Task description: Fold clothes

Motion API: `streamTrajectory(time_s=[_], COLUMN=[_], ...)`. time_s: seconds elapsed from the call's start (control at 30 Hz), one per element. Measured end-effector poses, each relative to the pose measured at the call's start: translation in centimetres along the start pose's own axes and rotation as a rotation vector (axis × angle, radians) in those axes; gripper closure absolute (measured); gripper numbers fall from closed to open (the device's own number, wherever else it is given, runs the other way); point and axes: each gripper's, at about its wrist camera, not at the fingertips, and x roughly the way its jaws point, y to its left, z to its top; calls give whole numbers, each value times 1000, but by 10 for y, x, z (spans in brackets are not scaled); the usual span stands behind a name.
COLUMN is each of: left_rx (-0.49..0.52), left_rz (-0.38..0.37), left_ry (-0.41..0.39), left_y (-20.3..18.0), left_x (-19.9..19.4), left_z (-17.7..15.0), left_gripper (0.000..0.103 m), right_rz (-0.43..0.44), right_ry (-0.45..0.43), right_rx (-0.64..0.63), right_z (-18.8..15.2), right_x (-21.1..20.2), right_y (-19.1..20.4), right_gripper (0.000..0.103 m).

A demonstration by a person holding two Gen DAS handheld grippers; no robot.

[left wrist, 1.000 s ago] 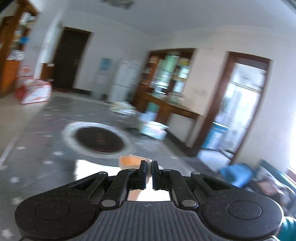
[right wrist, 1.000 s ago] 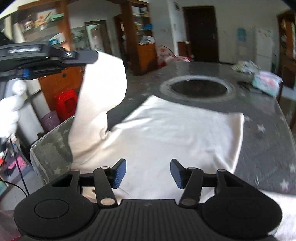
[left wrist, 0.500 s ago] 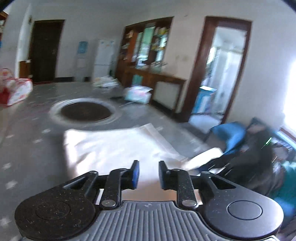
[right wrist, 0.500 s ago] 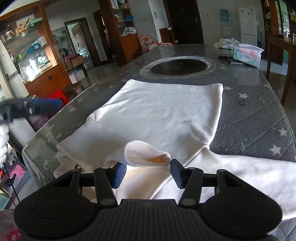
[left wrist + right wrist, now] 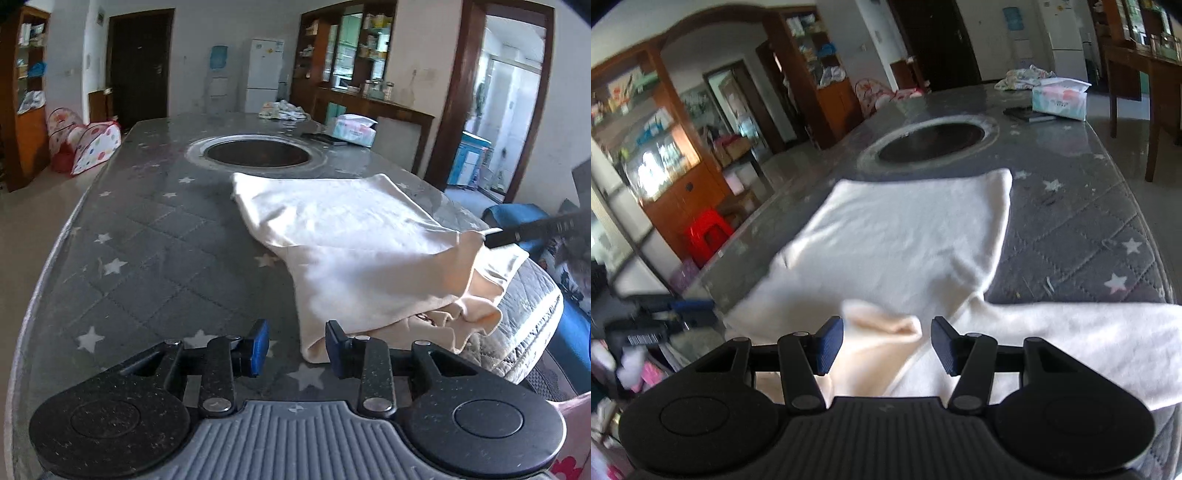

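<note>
A cream long-sleeved garment (image 5: 351,236) lies on the grey star-patterned table (image 5: 147,251), its body flat and one sleeve folded over it. My left gripper (image 5: 296,349) is open and empty, low over the table, with the sleeve cuff (image 5: 314,354) just ahead of its right finger. In the right wrist view the garment (image 5: 905,236) spreads ahead, with the other sleeve (image 5: 1089,339) trailing to the right. My right gripper (image 5: 887,347) is open and empty, with a folded cuff (image 5: 886,325) just beyond the gap between its fingers. The right gripper also shows at the garment's right edge in the left wrist view (image 5: 532,230).
A round dark recess (image 5: 258,153) sits in the table beyond the garment. A tissue pack (image 5: 352,131), a dark flat object (image 5: 319,137) and a bundle of cloth (image 5: 282,110) lie at the far end. A blue chair (image 5: 524,218) stands to the right, a red stool (image 5: 707,236) to the left.
My left gripper has let go of the sleeve, opened and dropped to the table's left side. The sleeve now lies folded over the body. My right gripper stayed open and shifted slightly.
</note>
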Motion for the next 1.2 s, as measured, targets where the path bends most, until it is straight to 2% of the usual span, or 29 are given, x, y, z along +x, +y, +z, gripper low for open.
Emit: streamTrajectory(time_s=[0.13, 0.33, 0.43, 0.6, 0.7, 0.77, 0.93, 1.03, 1.1, 1.13, 1.2], left_rx=[45, 62, 75, 120, 143, 147, 142, 139, 130, 121, 108], left_rz=[8, 17, 18, 27, 43, 56, 85, 85, 69, 68, 61], left_ry=[4, -3, -3, -9, -13, -15, -30, -19, 8, 18, 15], left_y=[-5, -5, -4, -11, -15, -17, -18, -18, -16, -14, -8], left_x=[7, 10, 12, 13, 15, 15, 9, 9, 9, 9, 4], left_z=[0, -1, -1, -4, -6, -7, -9, -12, -12, -11, -4], left_gripper=[67, 68, 69, 78, 93, 97, 100, 99, 97, 97, 96], right_rz=[-34, -91, -119, -152, -180, -191, -244, -251, -253, -256, -254], right_ry=[22, 71, 78, 102, 93, 64, -18, 12, 38, 45, 38], right_rx=[-25, -73, -133, -211, -272, -319, -392, -380, -369, -366, -361], right_z=[1, -2, -3, -5, -3, 2, 14, 10, 4, 2, 1], right_x=[13, 38, 46, 56, 57, 53, 43, 52, 59, 62, 60], right_y=[2, 5, 11, 21, 29, 37, 53, 50, 45, 43, 42], right_gripper=[49, 53, 55, 83, 91, 94, 95, 94, 87, 87, 86])
